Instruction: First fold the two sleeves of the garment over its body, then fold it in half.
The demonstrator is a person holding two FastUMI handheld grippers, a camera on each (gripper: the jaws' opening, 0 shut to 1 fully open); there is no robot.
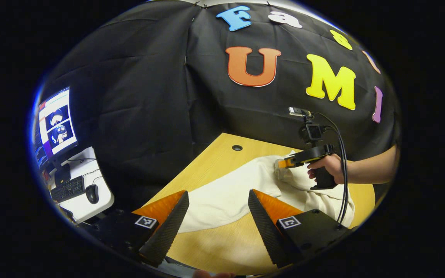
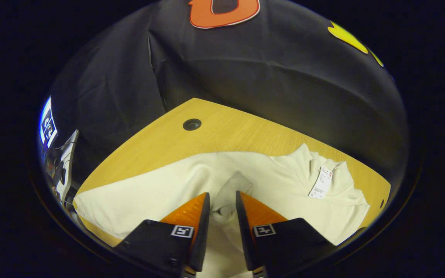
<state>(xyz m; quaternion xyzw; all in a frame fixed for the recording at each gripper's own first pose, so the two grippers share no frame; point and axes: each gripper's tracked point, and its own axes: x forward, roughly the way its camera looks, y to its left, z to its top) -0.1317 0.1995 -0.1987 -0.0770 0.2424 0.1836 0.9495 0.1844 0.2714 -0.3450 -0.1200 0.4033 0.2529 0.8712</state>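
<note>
A: Where is the garment (image 2: 160, 193) located?

B: It is spread on the wooden table (image 2: 226, 131), white tag (image 2: 321, 182) exposed.

A: Gripper states?

B: The left gripper (image 1: 218, 210) is held spread above the table. A sleeve (image 2: 228, 193) fold is clamped between the right gripper (image 2: 222, 210) fingers.

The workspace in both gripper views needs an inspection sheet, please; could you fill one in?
Surface: wooden table with a round grommet hole.
Job's things: cream garment spread on the table, white tag showing near the collar; a bunched fold rises between the right tongs.
Clutter: nothing seen on the table.
Grippers: left tongs open above the near table edge; right tongs nearly closed around the fold, pressure unclear; a hand holds the right handle.
Cables: black cables hang from the right gripper.
Surroundings: black cloth wall; side desk with monitor, keyboard, mouse.
</note>
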